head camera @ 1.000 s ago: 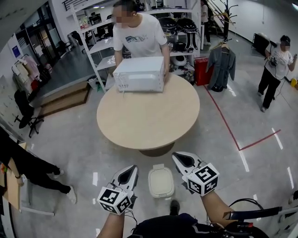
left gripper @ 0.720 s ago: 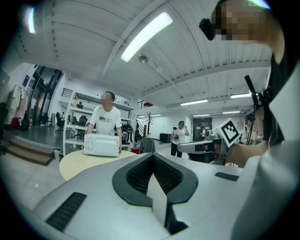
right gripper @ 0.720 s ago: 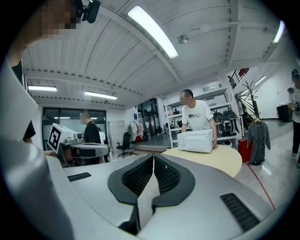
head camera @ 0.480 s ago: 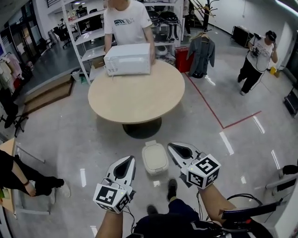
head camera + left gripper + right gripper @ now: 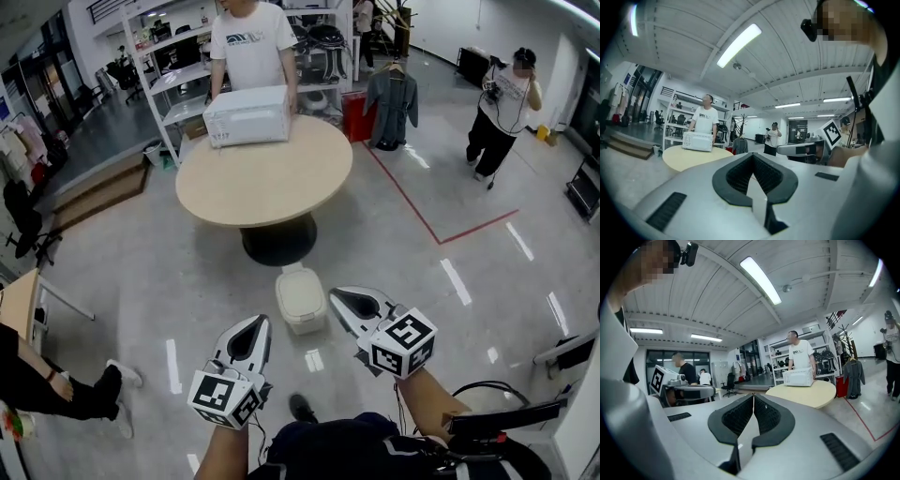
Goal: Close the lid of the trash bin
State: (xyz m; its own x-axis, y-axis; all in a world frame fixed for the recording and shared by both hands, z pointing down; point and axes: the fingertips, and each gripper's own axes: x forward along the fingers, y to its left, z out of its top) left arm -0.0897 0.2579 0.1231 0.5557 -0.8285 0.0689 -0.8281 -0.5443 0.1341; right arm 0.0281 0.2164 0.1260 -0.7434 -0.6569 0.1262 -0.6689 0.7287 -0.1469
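Observation:
A small cream-white trash bin (image 5: 300, 298) stands on the shiny floor just in front of the round table's foot, with its lid lying flat on top. My left gripper (image 5: 257, 322) hangs to the bin's near left and my right gripper (image 5: 338, 294) is close beside its right edge; neither touches it. Both are held level, pointing forward. In the left gripper view, the left gripper (image 5: 752, 155) has its jaws pressed together and holds nothing. The right gripper (image 5: 753, 395) looks the same in its own view. The bin is out of sight in both gripper views.
A round beige table (image 5: 262, 178) stands beyond the bin, with a white microwave (image 5: 247, 115) on it held by a person in a white T-shirt (image 5: 251, 37). Another person (image 5: 497, 103) stands far right. Red floor tape (image 5: 422, 211) runs at right. A seated person (image 5: 56, 389) is at left.
The bin and table have slid up and away in the head view as I stepped back. The bin sat between the grippers before; it now lies ahead of them. Both grippers stayed shut.

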